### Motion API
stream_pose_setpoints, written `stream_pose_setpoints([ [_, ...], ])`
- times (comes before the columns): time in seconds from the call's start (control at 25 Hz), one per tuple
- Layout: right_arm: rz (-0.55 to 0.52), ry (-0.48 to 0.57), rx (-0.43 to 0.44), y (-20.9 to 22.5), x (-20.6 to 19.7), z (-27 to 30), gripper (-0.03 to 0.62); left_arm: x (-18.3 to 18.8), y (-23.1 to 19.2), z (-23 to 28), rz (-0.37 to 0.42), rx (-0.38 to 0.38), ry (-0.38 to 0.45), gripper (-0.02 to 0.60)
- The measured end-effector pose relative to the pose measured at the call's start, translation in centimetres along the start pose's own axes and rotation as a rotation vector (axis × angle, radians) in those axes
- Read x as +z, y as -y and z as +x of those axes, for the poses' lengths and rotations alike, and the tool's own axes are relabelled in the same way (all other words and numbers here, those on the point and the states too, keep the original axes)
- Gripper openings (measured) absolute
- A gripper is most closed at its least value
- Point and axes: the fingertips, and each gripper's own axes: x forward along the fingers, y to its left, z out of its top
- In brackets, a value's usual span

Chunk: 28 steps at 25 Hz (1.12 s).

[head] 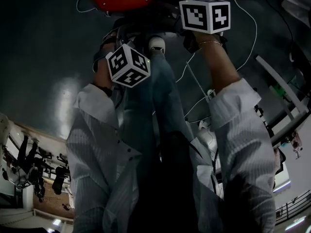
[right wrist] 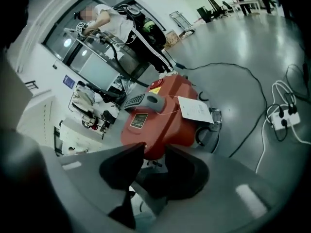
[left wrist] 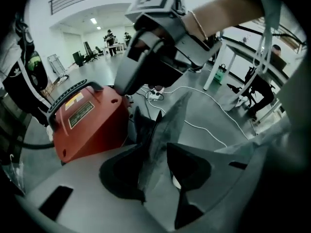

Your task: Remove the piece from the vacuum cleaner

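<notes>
A: Left gripper view says it plainly: your left claw (left wrist: 153, 143) is clenched on the grey tapered piece (left wrist: 171, 118), one pad against each flank, its pointed end sticking out past the pads.

B: Agreed. You have that piece just to the right of the red vacuum cleaner (left wrist: 90, 120) (whether it touches the body I can't tell; something dark sits between them).

A: Your right claw (right wrist: 154, 145) is released: its pads stand a little apart, and the vacuum cleaner's red body shows through the gap, close ahead.

B: From that side you also see the grey handle (right wrist: 145, 101) on top of the vacuum cleaner and a white tag (right wrist: 195, 109) lying on its top beside the handle.

A: Head view puts the vacuum cleaner on the dark floor (head: 43, 42), with your right claw reaching nearer to it than your left. Your white sleeves (head: 233, 110) lead toward it from the near side.

B: A white power strip (right wrist: 283, 121) with its cables (right wrist: 279, 93) lies on that floor, off to the right of the vacuum cleaner.
</notes>
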Motion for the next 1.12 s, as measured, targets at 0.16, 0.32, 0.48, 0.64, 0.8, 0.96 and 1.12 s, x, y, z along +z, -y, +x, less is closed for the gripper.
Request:
stream_pose_setpoints([
  [0.16,0.096,-0.022,0.031,0.2,0.4,0.9,0.107,0.1,0.2,1.1,0.091,0.018,-0.019,0.14],
  [0.32,0.157,-0.042,0.056,0.4,0.3,1.0,0.11,0.5,0.4,1.7,0.176,0.038,-0.034,0.14],
  [0.48,0.158,-0.042,0.052,0.2,0.3,1.1,0.112,0.2,0.3,1.8,0.204,0.053,-0.054,0.135],
  [0.64,0.154,-0.038,0.045,0.3,0.3,1.0,0.118,0.0,1.3,1.8,0.253,-0.014,-0.104,0.045],
  [0.8,0.142,-0.041,0.032,0.4,0.3,1.1,0.13,-0.3,2.2,1.7,0.234,-0.061,-0.128,0.038],
  [0.96,0.125,-0.042,0.015,0.5,0.5,1.0,0.138,-0.4,2.5,1.5,0.242,-0.067,-0.143,0.038],
  [1.12,0.107,-0.046,-0.012,0.5,0.6,1.2,0.146,-0.5,3.0,1.4,0.216,-0.086,-0.15,0.038],
])
